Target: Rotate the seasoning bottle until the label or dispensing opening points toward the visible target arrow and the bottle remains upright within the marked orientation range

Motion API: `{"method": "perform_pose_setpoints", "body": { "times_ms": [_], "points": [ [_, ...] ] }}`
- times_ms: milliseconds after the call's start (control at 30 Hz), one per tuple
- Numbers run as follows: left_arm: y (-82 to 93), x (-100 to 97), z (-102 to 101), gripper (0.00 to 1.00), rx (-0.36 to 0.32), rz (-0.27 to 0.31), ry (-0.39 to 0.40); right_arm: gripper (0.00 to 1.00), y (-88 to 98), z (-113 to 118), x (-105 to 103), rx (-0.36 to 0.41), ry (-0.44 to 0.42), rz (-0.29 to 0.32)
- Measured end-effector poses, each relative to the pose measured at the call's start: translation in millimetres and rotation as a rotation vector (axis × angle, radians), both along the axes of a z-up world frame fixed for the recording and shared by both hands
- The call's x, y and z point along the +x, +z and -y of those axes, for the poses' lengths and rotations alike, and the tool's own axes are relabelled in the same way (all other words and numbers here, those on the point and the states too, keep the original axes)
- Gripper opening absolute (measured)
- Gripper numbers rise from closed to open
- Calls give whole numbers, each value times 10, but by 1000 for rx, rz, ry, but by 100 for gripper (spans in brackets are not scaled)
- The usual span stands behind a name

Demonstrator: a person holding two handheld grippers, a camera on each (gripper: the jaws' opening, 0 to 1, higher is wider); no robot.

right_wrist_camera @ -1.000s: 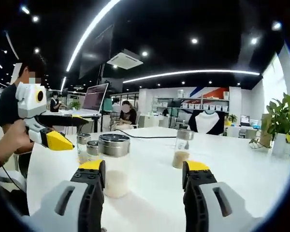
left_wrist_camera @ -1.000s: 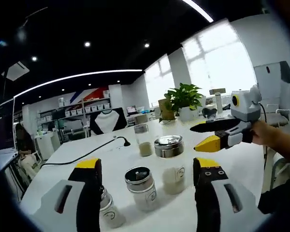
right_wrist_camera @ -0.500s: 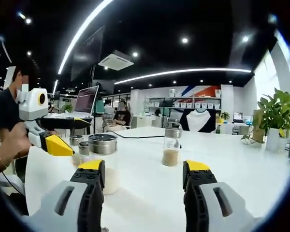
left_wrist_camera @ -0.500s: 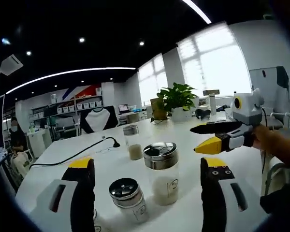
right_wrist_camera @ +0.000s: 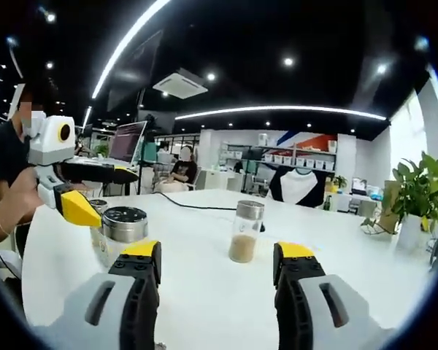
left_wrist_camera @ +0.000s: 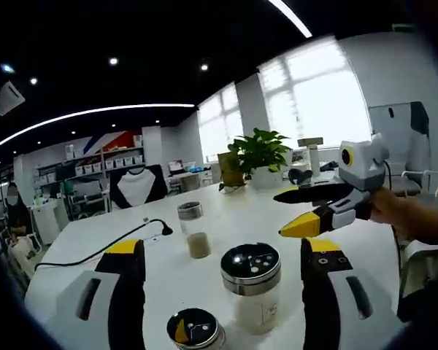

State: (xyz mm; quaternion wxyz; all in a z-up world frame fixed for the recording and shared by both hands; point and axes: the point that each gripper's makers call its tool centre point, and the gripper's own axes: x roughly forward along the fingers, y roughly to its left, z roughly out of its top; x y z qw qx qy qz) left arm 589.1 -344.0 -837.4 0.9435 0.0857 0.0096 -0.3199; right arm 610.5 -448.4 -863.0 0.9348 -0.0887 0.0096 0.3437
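A seasoning bottle (left_wrist_camera: 252, 292) with a perforated silver lid and white contents stands upright on the white table (left_wrist_camera: 204, 273). It is just ahead of my left gripper (left_wrist_camera: 225, 246), which is open, with a jaw on either side and clear of the glass. A smaller silver-lidded bottle (left_wrist_camera: 196, 332) sits nearer. A tall bottle with brown contents (left_wrist_camera: 193, 230) stands farther back. My right gripper (left_wrist_camera: 314, 211) reaches in from the right, open and holding nothing. In the right gripper view, my right gripper (right_wrist_camera: 217, 249) faces the tall brown bottle (right_wrist_camera: 244, 232). The left gripper (right_wrist_camera: 84, 191) hovers by the silver-lidded bottle (right_wrist_camera: 123, 227).
A black cable (left_wrist_camera: 95, 251) runs across the table at the left. A potted plant (left_wrist_camera: 259, 149) stands at the far edge, also seen as a plant (right_wrist_camera: 417, 191) at the right. A person's hand (right_wrist_camera: 14, 208) holds the left gripper, with a laptop (right_wrist_camera: 128, 142) behind.
The left gripper view has closed in on the bottles: the silver-lidded bottle is lower and between the jaws. The right gripper view has shifted, with the bottles now further left. Both grippers stay open.
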Motion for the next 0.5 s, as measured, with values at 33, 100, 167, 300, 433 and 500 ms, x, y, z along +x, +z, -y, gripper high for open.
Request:
{"method": "perform_pose_setpoints", "body": {
  "times_ms": [33,100,167,300,433,500],
  "points": [
    [22,42,1,93,7,8,4,62,25,-17,37,0,11,2],
    [49,130,9,92,22,12,6,62,68,-41,138,-9,16,-8],
    [105,260,17,91,-6,16,6,62,125,-69,220,-20,21,4],
    [151,501,63,92,-66,-21,-8,61,226,-123,410,2,21,8],
    [194,736,118,87,-50,-15,2,61,240,-148,574,25,11,7],
    [265,864,176,85,-67,-22,-11,61,223,-174,683,37,4,-3]
  ]
}}
